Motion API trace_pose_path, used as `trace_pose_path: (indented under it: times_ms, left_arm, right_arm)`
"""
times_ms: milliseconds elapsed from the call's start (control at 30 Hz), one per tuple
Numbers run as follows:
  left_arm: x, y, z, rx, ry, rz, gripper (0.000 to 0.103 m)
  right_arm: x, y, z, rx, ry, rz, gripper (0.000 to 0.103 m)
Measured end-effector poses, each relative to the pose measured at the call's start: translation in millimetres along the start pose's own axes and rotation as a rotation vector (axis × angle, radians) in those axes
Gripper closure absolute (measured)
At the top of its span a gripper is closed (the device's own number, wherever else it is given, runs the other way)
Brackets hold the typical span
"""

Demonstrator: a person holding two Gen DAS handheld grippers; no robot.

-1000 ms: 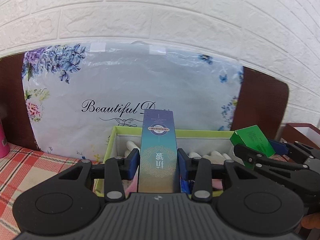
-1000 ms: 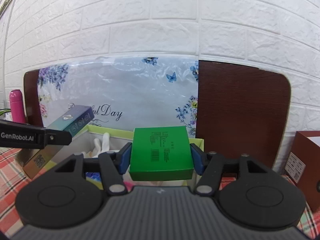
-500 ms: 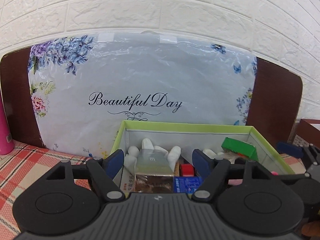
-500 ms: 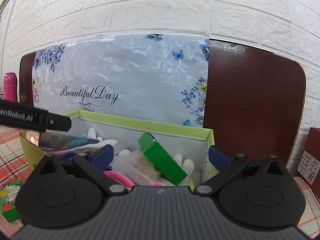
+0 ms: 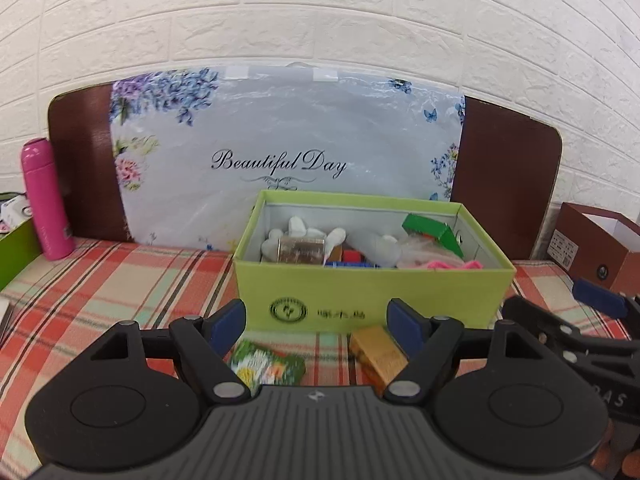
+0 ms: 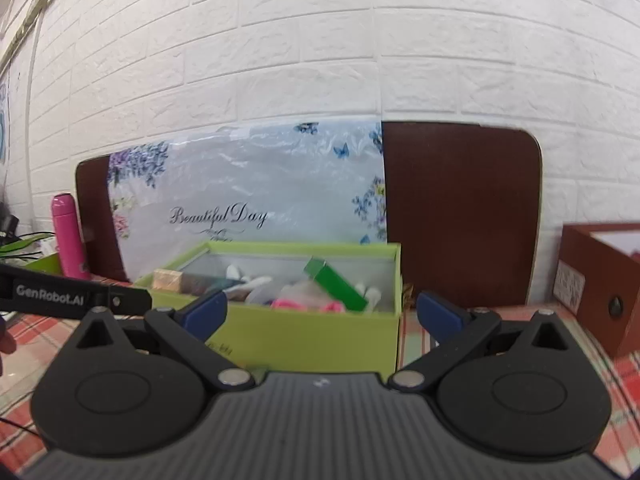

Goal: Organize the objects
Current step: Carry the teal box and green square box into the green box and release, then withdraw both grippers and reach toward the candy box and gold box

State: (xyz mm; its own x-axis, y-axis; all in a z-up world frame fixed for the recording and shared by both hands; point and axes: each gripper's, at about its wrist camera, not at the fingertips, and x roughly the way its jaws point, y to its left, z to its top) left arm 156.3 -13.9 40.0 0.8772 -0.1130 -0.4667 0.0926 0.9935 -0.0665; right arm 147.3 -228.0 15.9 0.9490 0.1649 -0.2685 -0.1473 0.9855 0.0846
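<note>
Left wrist only: gold box (image 5: pixel 378 350) on tablecloth (image 5: pixel 120 280).

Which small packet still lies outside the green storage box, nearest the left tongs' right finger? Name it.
The tan packet on the checked cloth. It lies by the right finger of the left tongs; the green-and-white packet lies nearer the left finger.

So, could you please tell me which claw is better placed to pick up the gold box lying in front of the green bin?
Left. Its open claw hangs just above the gold box; the right wrist view doesn't show it.
</note>
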Motion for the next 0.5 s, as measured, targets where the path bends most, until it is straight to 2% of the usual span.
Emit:
trace_pose_path:
  times_ms: [233, 500]
  left_arm:
    - [-32, 4, -24, -0.003, -0.001, -0.001, 0.022]
    - [-48, 19, -57, -0.048, 0.04, 0.027, 0.022]
  right_arm:
    - [-44, 13, -30, 0.012, 0.039, 0.008, 0.0]
    - [-58, 23, -58, 0.058, 0.098, 0.021, 0.0]
